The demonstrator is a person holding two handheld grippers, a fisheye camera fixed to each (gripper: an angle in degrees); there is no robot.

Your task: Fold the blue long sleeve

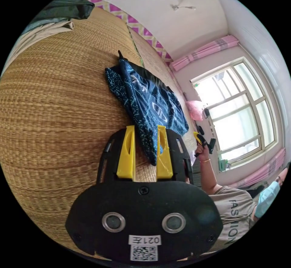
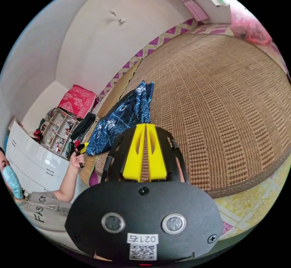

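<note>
The left gripper [image 1: 145, 134] has its yellow jaws apart, with a corner of the blue long sleeve [image 1: 148, 104] hanging between them; whether either jaw presses the cloth is hard to tell. The right gripper [image 2: 145, 127] has its jaws together on nothing. The garment lies bunched on the woven mat [image 2: 218, 104].

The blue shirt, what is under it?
The blue shirt lies on a woven straw mat, which shows all around it. What lies beneath its folds is covered. The left gripper has its jaws apart around the shirt's near end.
</note>
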